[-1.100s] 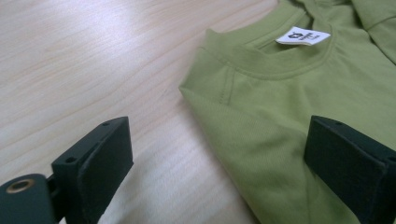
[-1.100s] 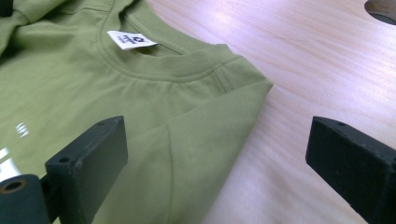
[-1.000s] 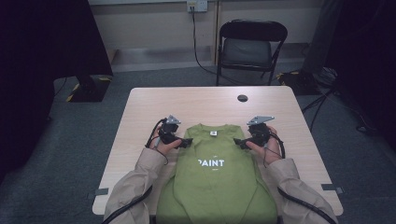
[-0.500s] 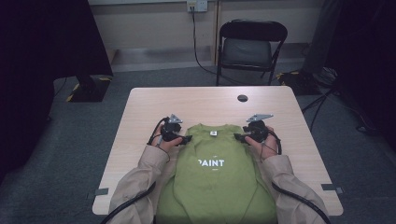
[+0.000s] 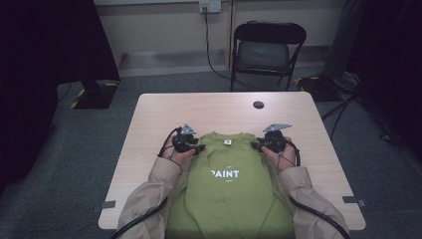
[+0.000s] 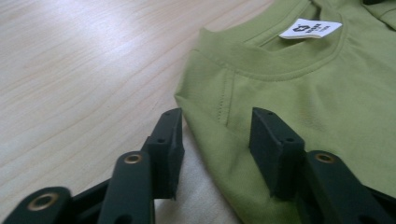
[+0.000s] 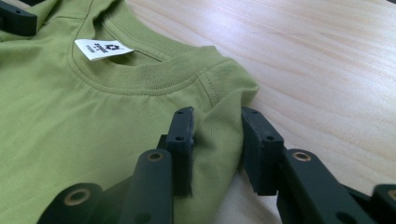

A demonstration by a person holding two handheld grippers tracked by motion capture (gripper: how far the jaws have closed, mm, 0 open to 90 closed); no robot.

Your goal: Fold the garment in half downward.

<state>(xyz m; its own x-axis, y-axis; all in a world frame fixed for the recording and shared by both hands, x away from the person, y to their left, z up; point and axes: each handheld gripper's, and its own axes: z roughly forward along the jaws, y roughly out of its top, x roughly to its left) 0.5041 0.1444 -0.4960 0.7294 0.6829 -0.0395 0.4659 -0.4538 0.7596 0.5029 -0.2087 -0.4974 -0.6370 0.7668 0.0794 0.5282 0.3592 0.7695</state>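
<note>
Green T-shirt [image 5: 231, 184] lies flat on the table [image 5: 149, 129], collar away from the person. Left tongs [image 6: 217, 140] have just been closing, with the shirt's shoulder edge between the jaws and not yet pinched. Right tongs [image 7: 217, 140] have likewise been closing and bunch the other shoulder's cloth between them. A white label [image 6: 310, 29] sits inside the collar. Farther off, a small dark disc [image 5: 258, 104] rests on the table.

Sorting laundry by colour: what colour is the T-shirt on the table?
Olive green T-shirt with white lettering, clearest in the high view.
</note>
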